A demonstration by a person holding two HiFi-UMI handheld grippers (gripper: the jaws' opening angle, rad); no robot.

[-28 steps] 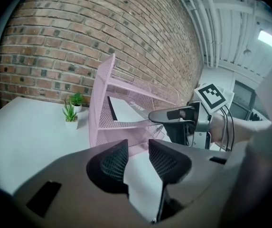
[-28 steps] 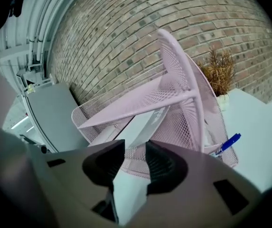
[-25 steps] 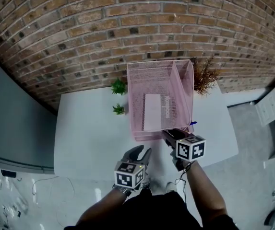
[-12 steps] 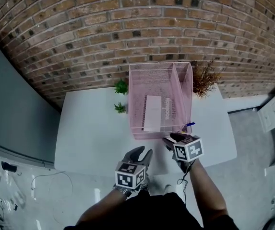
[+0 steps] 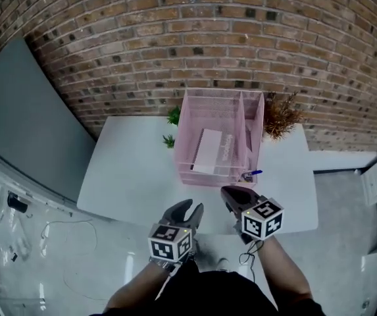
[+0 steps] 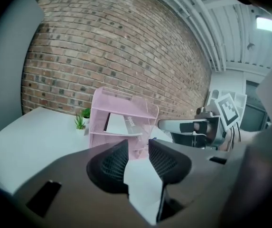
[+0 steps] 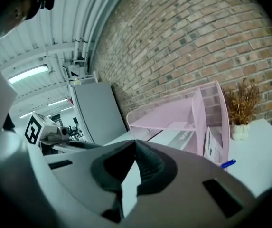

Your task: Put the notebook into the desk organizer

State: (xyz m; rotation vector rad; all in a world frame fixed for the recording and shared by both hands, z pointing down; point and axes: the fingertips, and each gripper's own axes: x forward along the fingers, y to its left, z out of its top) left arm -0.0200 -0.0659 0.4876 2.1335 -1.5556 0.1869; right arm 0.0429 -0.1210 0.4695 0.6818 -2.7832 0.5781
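Ahead in the desk organizer lies the notebook, nearer the just-clenched, empty right gripper than the released left gripper.

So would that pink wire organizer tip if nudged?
Probably it would slide rather than tip: the pink organizer has a broad base on the smooth white table. Its thin mesh suggests it is light, so it likely shifts easily.

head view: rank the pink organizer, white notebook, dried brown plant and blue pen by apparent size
pink organizer
white notebook and dried brown plant: about alike, no clear order
blue pen
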